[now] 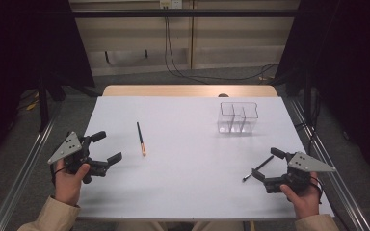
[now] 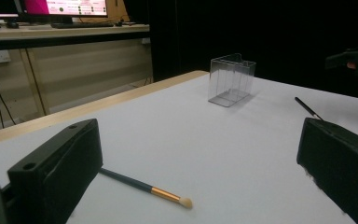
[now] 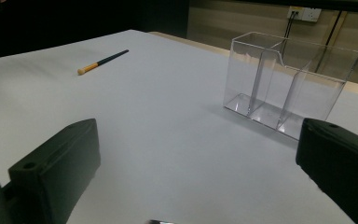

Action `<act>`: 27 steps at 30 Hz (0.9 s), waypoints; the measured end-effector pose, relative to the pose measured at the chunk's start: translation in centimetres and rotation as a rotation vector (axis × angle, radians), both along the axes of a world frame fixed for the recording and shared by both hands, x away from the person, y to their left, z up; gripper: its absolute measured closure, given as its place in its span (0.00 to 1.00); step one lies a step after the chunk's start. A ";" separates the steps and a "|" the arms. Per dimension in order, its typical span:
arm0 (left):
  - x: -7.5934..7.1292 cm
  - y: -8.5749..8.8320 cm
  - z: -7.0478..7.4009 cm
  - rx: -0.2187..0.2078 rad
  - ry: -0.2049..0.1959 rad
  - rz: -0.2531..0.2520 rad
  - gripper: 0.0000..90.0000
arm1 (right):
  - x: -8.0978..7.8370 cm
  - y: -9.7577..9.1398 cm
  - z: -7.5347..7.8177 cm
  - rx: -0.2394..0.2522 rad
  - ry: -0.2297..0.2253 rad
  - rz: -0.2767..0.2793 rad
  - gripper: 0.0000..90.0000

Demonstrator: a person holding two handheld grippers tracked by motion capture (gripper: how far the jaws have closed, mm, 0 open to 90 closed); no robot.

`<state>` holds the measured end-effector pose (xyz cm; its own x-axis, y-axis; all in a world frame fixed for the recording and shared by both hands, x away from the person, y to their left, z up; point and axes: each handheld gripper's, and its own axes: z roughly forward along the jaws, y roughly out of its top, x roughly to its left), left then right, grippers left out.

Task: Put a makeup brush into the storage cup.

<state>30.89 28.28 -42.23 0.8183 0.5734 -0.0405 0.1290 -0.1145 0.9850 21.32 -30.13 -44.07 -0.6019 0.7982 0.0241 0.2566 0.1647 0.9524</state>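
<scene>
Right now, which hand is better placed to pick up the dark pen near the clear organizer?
Right. The right gripper, jaws open, sits just beside the dark pen, with the clear organizer ahead on that side. The left gripper, also open, is across the table, nearer the gold-tipped brush.

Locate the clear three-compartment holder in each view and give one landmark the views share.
High view: the clear three-compartment holder stands on the white table, far right.
Left gripper view: upper middle, right of centre.
Right gripper view: large at the right, just beyond the right jaw.
Shared landmark: the makeup brush with the pale tip, lying left of the holder in the high view.
</scene>
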 end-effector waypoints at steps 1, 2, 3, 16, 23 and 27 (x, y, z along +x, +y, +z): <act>0.2 -0.2 0.0 -0.006 0.002 0.001 0.00 | 0.0 0.0 0.0 0.001 0.001 0.000 0.00; 0.4 -0.4 0.1 -0.005 0.001 -0.002 0.00 | 0.0 0.0 0.0 0.000 0.001 0.002 0.00; 0.6 -0.5 0.1 -0.007 0.004 0.001 0.00 | -0.1 0.0 0.1 -0.003 -0.001 -0.002 0.00; 2.8 -2.1 -0.1 -0.002 0.005 0.013 0.00 | -0.7 -0.6 0.1 0.000 -0.006 -0.018 0.00; 3.8 -3.1 -0.1 0.000 -0.007 0.007 0.00 | -0.7 -0.6 0.1 0.000 -0.004 -0.020 0.00; 4.2 -3.4 0.0 -0.007 -0.010 0.008 0.00 | -0.7 -0.6 0.1 -0.001 -0.001 -0.020 0.00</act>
<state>35.13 24.83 -42.18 0.8140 0.5797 -0.0364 0.1199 -0.1063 0.9871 20.58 -30.70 -43.97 -0.5859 0.8101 0.0231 0.2588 0.1600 0.9526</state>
